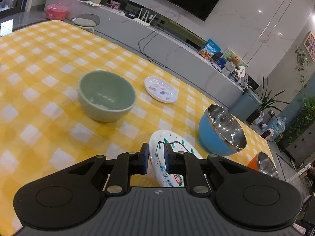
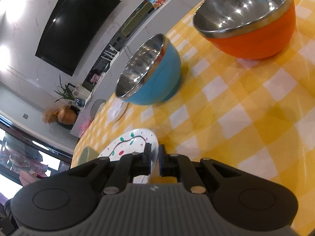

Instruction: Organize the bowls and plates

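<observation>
Both the left gripper (image 1: 156,158) and right gripper (image 2: 154,159) are clamped on opposite rims of the painted plate (image 1: 173,157), tilted just beside the blue bowl (image 1: 220,131); it looks stiff, glazed, slippery and breakable, so rim holds seem best.

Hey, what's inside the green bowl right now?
The green bowl looks empty: only pale glare streaks show on its inner wall. Its near wall hides the closest part of the floor, so something small there could go unseen.
</observation>
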